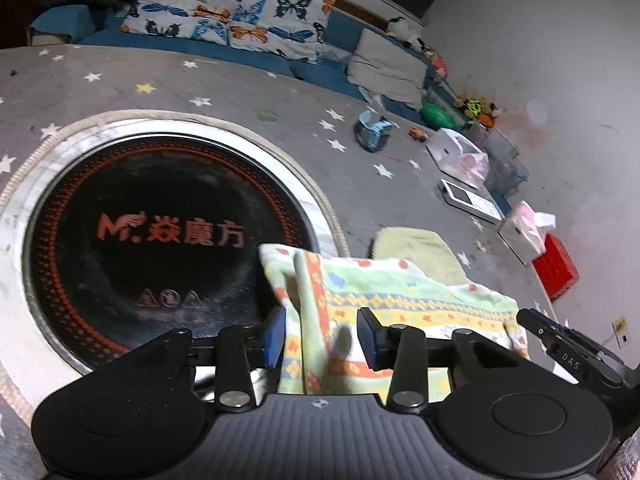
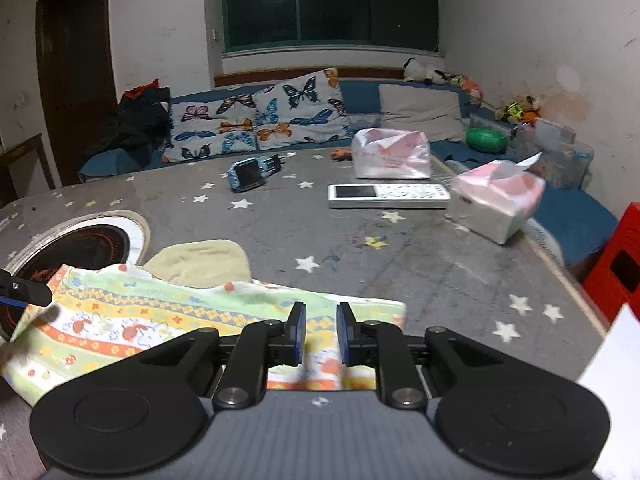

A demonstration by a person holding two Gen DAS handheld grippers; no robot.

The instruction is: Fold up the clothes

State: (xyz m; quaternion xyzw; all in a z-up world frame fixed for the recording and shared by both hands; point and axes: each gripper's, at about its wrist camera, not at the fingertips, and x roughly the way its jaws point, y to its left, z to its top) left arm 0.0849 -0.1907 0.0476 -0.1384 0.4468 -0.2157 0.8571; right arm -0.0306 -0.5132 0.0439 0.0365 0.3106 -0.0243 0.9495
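Note:
A patterned garment with green, yellow and orange bands (image 1: 404,296) lies on the grey star-print table cover (image 1: 240,92), partly over a pale yellow-green cloth (image 1: 416,252). My left gripper (image 1: 322,338) is open, its blue pads on either side of a raised fold at the garment's left edge. My right gripper (image 2: 321,334) is open with a narrow gap, over the garment's (image 2: 168,312) right end. The right gripper's finger shows at the right of the left wrist view (image 1: 560,344). The pale cloth shows in the right wrist view too (image 2: 200,260).
A round black induction hob (image 1: 148,232) is set in the table at left. A blue smartwatch (image 2: 250,172), white remote (image 2: 388,196), tissue pack (image 2: 496,204) and plastic bag (image 2: 392,154) lie farther back. A red stool (image 2: 616,268) stands at right. Butterfly cushions (image 2: 256,120) line the sofa.

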